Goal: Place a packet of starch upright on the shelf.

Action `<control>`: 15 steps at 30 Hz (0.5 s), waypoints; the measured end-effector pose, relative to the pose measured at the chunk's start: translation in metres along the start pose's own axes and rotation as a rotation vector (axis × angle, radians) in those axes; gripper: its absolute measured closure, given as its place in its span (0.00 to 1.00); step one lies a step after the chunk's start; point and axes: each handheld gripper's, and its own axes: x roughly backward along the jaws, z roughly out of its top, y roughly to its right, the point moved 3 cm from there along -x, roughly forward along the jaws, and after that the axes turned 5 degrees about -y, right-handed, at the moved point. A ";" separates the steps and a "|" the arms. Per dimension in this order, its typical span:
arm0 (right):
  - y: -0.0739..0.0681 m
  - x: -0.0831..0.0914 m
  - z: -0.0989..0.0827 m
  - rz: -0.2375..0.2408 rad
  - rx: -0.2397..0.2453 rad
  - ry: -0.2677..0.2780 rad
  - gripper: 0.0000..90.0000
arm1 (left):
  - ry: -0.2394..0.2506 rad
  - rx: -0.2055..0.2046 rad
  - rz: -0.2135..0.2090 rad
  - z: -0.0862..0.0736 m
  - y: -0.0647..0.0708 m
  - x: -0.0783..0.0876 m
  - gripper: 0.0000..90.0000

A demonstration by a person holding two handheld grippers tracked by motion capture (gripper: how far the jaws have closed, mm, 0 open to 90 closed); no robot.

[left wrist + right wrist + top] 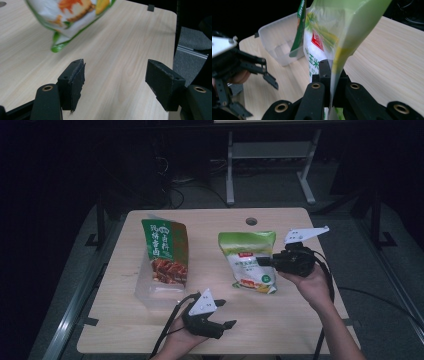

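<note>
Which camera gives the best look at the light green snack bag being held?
The high view: the light green bag shows whole, its edge pinched by the right gripper. The right gripper view shows its edge clamped between the jaws, very close; the left gripper view catches its blurred bottom corner above the table.

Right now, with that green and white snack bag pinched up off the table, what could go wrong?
The right gripper pinches only the thin side edge of the green and white bag, so the bag could slip out or its seam tear. The clear plastic box already holds a dark green bag standing upright; pushing the second one in might tip it over.
</note>
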 end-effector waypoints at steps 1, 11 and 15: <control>-0.002 -0.001 0.002 0.007 0.002 0.004 0.99 | 0.002 -0.002 -0.001 -0.001 0.001 0.001 0.34; -0.020 -0.015 0.030 0.042 0.052 0.013 0.99 | 0.001 -0.022 -0.003 -0.005 0.009 0.007 0.34; -0.027 -0.021 0.040 0.062 0.068 0.016 0.99 | -0.006 -0.025 -0.009 -0.006 0.010 0.007 0.33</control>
